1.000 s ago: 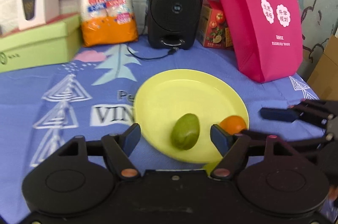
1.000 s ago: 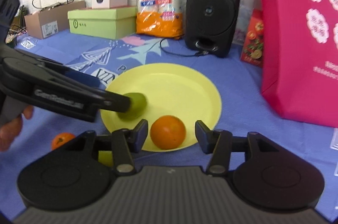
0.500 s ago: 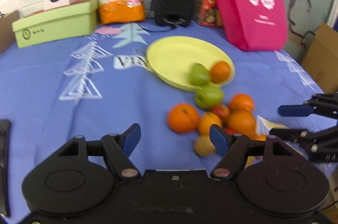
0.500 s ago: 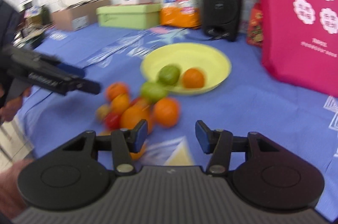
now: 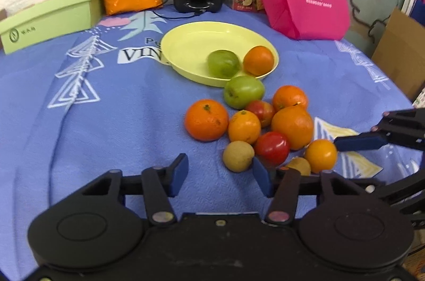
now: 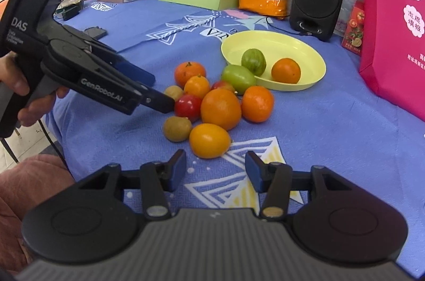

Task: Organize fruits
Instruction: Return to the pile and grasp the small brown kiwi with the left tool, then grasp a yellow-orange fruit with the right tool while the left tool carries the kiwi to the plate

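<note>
Both tools are gaping wide, holding nothing; the right tool [image 6: 215,172] is facing a yellow-orange citrus [image 6: 209,140], probably firm and smooth-skinned, so grip across its middle.

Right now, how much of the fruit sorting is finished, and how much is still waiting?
Only a start. The yellow plate holds two pieces: a green fruit and an orange. Nothing is in hand: the left gripper and right gripper both have open, empty jaws. Left to do: the pile on the blue cloth, about ten pieces, from the green apple beside the plate to the nearest orange.
</note>
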A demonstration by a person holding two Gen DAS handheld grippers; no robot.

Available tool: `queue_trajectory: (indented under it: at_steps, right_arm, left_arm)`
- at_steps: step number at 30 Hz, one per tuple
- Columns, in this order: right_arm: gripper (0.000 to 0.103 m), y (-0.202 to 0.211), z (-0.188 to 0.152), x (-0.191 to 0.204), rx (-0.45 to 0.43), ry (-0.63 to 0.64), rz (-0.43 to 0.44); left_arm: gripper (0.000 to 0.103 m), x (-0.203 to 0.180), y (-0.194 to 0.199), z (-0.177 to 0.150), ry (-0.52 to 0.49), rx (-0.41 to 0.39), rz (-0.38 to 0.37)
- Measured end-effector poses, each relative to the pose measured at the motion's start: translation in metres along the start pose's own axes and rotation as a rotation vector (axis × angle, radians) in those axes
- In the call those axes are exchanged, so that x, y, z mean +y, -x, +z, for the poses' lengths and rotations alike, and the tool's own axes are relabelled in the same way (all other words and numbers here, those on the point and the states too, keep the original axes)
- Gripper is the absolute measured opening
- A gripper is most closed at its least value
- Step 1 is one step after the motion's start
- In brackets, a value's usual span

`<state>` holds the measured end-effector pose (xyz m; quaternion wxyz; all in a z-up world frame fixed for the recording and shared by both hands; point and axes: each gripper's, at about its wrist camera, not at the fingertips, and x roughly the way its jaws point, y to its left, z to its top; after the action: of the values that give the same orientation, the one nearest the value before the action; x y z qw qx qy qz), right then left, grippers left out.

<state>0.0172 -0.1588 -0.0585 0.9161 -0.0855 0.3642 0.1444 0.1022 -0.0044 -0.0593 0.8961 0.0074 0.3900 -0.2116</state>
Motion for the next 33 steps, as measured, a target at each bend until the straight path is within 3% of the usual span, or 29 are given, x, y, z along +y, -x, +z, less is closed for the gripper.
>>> queue_trajectory:
  at_steps: [11,15,20,33]
  right_arm:
    - [0.047,-0.014,0.006,0.0,-0.009,-0.008,0.017]
    - [0.043,-0.015,0.006,-0.001,-0.014,-0.008,0.023]
    - [0.038,-0.014,0.007,0.0,-0.015,-0.009,0.019]
    - [0.038,0.002,0.006,-0.001,-0.033,-0.013,-0.006]
  left_arm:
    - [0.048,-0.008,-0.01,0.005,-0.057,0.008,0.005]
    - [0.031,-0.011,-0.01,0.005,-0.072,0.009,-0.02]
    - [0.025,-0.01,-0.011,0.006,-0.062,0.012,-0.025]
    - [0.024,-0.013,0.017,0.005,-0.062,-0.03,-0.036]
